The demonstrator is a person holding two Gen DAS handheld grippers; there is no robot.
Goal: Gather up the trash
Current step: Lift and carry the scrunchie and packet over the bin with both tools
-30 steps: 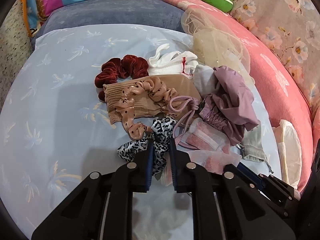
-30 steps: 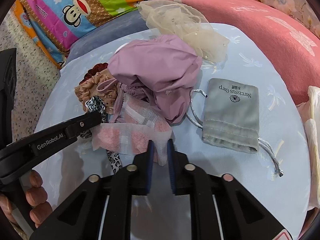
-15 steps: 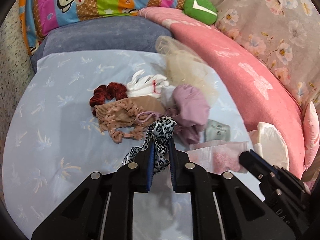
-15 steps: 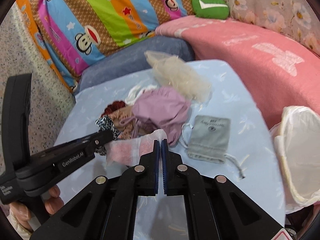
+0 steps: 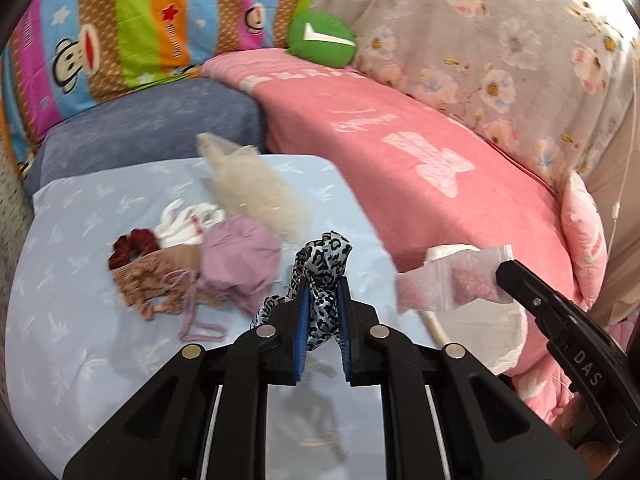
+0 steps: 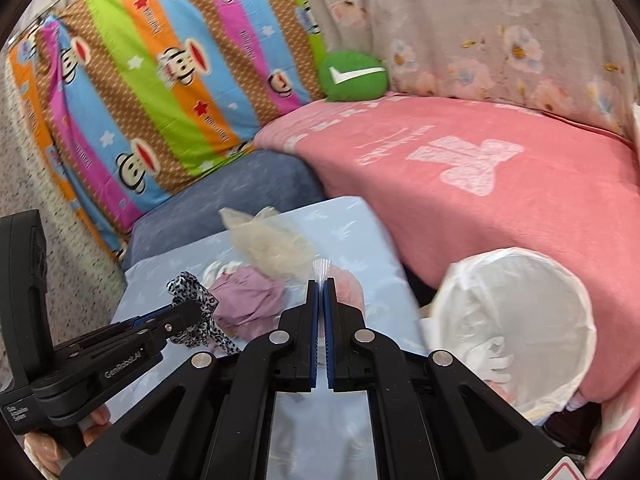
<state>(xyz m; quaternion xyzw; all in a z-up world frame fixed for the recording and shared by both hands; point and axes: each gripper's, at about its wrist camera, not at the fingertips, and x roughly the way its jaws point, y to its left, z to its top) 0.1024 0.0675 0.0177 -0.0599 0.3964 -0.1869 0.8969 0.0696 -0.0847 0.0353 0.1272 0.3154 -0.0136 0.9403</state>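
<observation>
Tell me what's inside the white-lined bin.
The bin holds a white liner with crumpled white material at the bottom. Anything under that, or behind the near rim, is hidden.

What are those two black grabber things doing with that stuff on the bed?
A person is tidying up with them. The left gripper is shut on a leopard-print scrunchie and the right gripper is shut on a clear bag of pink stuff, both lifted off the blue sheet. A white-lined bin waits nearby; other bits remain.

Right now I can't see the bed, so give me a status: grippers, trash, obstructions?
Left gripper shut on leopard scrunchie. Right gripper shut on clear packet. Both lifted clear. Lined bin open at right, nothing blocking.
</observation>
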